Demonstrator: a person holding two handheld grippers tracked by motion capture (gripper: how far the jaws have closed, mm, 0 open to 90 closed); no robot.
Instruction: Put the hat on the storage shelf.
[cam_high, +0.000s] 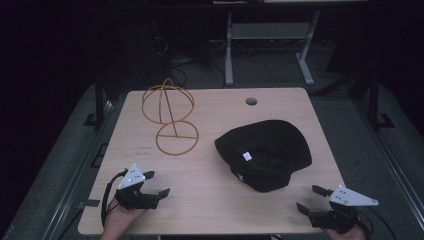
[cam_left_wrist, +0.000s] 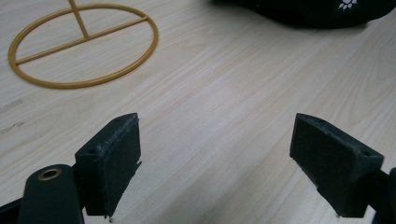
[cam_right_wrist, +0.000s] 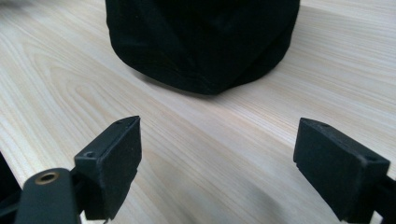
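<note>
A black bucket hat (cam_high: 265, 154) lies upside down on the right half of the wooden table (cam_high: 210, 200), a small white label inside it. A gold wire hat stand (cam_high: 170, 115) rises at the back left, its round base ring (cam_left_wrist: 84, 46) flat on the wood. My left gripper (cam_high: 156, 183) rests near the front left edge, open, with bare wood between its pads (cam_left_wrist: 122, 149). At the front right, my right gripper (cam_high: 311, 198) is open too and points at the hat (cam_right_wrist: 201, 42), a short way off it.
A round cable hole (cam_high: 251, 101) sits in the table's back edge. Behind the table stand a white frame (cam_high: 270, 45) and dark cables on the floor. Bare wood lies between the two grippers along the front edge.
</note>
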